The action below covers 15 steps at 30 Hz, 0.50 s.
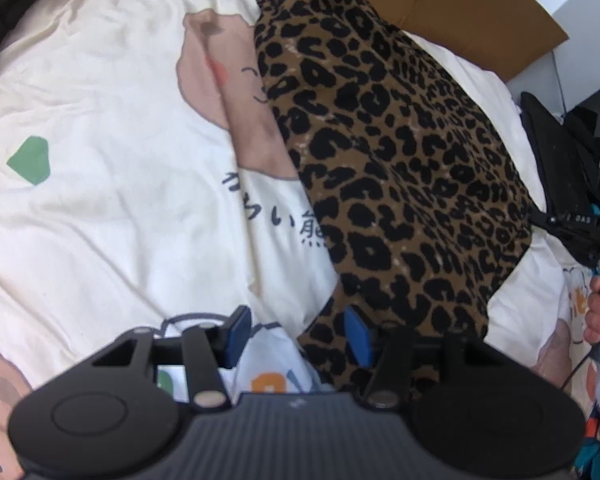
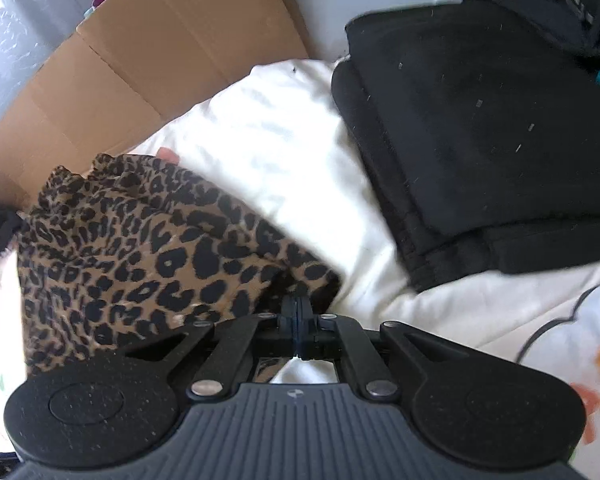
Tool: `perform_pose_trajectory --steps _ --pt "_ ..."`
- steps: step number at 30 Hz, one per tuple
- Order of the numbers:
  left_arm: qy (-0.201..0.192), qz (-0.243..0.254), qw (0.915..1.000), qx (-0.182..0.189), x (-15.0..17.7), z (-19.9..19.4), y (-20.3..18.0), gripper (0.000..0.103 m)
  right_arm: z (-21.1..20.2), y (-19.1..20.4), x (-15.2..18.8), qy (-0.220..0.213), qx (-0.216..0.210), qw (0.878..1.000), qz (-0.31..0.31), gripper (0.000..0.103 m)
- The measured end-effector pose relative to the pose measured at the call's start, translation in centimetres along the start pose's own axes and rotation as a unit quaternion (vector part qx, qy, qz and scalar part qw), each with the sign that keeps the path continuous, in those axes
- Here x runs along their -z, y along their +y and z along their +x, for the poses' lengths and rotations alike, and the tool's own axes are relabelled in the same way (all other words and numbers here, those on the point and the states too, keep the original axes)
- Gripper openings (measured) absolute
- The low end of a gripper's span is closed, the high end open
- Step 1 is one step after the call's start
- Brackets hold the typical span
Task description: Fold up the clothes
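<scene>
Right claw [image 2: 298, 314] is clenched on a corner of the leopard garment [image 2: 140, 256]; the pads meet with only a pinch of cloth between them. Left claw [image 1: 296, 334] is released, jaws apart, its right pad touching the garment's [image 1: 380, 160] near end, nothing gripped. Step looks mid-fold. Next move likely calls for the left claw to nip its corner, then both carry the edge across. The garment lies lengthwise on the bed [image 1: 100, 220], near the cardboard [image 2: 140, 72] at the far edge, a black stack [image 2: 480, 140] well right.

Dark Japanese script on cream bedsheet [image 1: 100, 216], partly hidden by leopard-print garment [image 1: 400, 168], unclear
</scene>
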<state>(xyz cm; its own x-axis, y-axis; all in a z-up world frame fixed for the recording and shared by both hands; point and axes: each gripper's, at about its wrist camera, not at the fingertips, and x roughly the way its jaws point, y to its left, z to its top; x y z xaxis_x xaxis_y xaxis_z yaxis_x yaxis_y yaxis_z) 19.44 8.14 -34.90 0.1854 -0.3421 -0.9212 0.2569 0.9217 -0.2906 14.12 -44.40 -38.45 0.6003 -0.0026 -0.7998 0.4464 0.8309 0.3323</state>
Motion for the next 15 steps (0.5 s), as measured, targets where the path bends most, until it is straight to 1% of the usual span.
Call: perform_pose_trajectory --steps 1,3,4,5,7,12,14,15 --pt "0.0 0.0 1.0 -0.001 0.0 0.1 -0.1 0.055 -0.3 0.0 0.0 -0.004 -0.002 1.0 -0.003 0.001" --pt "-0.001 -0.001 1.0 -0.005 -0.1 0.2 -0.1 0.055 -0.7 -0.1 -0.1 -0.008 -0.012 1.0 -0.001 0.014" --pt "-0.001 -0.002 1.0 -0.005 -0.2 0.4 -0.2 0.055 -0.8 -0.1 0.0 -0.009 -0.018 1.0 0.001 0.034" --pt "0.0 -0.003 1.0 -0.006 -0.3 0.6 -0.3 0.055 -0.8 -0.1 0.0 -0.008 -0.023 1.0 0.003 0.048" --pt "0.0 0.0 1.0 -0.005 -0.3 0.7 -0.5 0.055 -0.5 -0.1 0.1 -0.005 -0.031 0.999 0.007 0.048" --pt "0.002 0.005 1.0 -0.005 -0.2 0.9 -0.7 0.055 0.9 0.2 0.0 0.005 -0.026 1.0 0.007 0.048" --pt "0.001 0.004 1.0 -0.006 -0.2 0.8 -0.6 0.055 0.8 0.5 -0.3 0.002 -0.002 1.0 -0.003 0.047" --pt "0.0 0.004 1.0 -0.006 -0.3 0.8 -0.6 0.055 0.4 0.6 -0.3 -0.006 0.022 1.0 -0.007 0.047"
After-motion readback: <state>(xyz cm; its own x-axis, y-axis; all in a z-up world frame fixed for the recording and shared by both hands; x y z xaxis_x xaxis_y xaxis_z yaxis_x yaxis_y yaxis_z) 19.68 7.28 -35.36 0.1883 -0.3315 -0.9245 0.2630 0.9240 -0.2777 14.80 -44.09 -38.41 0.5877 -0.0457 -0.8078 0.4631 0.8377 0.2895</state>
